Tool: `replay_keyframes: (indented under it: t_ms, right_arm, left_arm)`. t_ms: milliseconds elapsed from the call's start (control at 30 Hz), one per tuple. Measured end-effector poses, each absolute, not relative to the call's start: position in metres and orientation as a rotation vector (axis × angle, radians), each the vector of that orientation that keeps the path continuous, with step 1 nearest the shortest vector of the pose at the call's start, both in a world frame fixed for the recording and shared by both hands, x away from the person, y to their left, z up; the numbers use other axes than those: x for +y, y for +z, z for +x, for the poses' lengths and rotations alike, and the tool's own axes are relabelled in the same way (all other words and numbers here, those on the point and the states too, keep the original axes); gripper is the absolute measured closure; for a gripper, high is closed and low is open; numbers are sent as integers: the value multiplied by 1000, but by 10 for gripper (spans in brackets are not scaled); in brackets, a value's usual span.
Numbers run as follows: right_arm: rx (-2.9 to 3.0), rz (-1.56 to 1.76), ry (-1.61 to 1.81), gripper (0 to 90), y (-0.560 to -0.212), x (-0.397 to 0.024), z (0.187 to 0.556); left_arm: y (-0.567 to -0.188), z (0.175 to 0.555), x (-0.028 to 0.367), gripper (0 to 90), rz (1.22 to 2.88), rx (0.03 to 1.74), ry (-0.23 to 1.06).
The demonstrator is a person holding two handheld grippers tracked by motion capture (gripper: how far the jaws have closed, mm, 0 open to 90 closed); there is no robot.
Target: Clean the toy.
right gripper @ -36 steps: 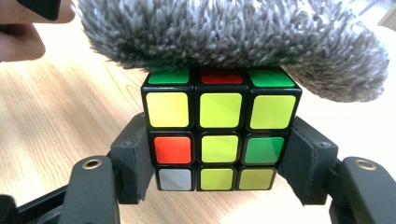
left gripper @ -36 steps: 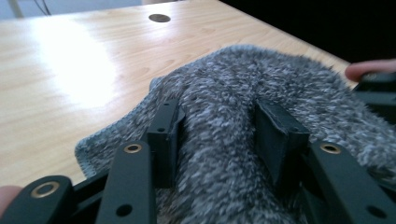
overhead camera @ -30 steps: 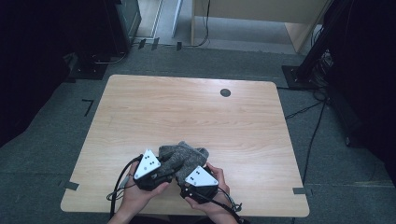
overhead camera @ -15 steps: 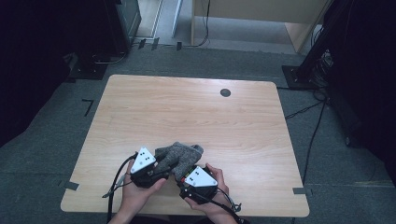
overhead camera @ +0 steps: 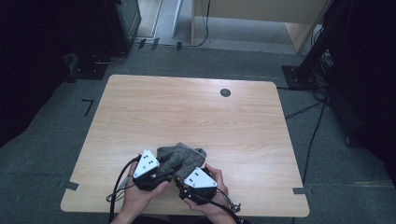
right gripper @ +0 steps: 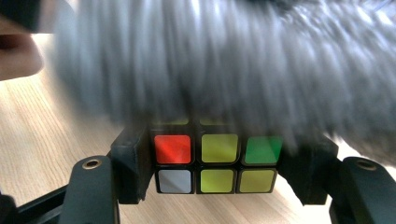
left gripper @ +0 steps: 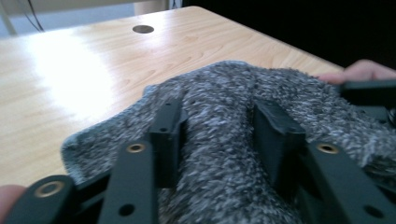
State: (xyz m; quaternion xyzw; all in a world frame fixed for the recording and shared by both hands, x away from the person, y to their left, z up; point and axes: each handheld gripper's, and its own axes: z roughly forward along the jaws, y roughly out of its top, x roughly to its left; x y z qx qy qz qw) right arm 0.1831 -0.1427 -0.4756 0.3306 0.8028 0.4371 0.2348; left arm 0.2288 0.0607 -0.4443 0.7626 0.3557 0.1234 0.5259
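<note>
Left claw (left gripper: 219, 135) has just been squeezing tighter, and now I have it pinched on a fold of the fuzzy grey cloth (left gripper: 224, 98), which has bunched up a bit more over the second. Right claw (right gripper: 219, 163) is clamped on the puzzle cube (right gripper: 217, 161), and the cloth drapes right over the cube, so I think wrapping is about half done

A cloth (overhead camera: 180, 156) is draped at the lower middle of the high view, on the near part of the table (overhead camera: 187, 112). A puzzle cube (right gripper: 215, 161) is covered by it from above. The left gripper (overhead camera: 166, 175) is set at its lower left, the right gripper (overhead camera: 180, 179) just beside.
</note>
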Motion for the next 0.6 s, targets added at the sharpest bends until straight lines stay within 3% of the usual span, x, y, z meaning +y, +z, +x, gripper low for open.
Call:
replay_keyframes:
  t_ms: [200,400,600]
  right_arm:
    - [2141,874,1302,351,-469,-152,181]
    - [2100,824,1349,351,-462,-157,177]
    - [2076,811,1363,352,-461,-157,176]
  left_arm:
    - [-449,247,96,737,1714,890,130]
    - [-455,251,94,762,1719,838,21]
    - [-457,255,94,755,1760,860,26]
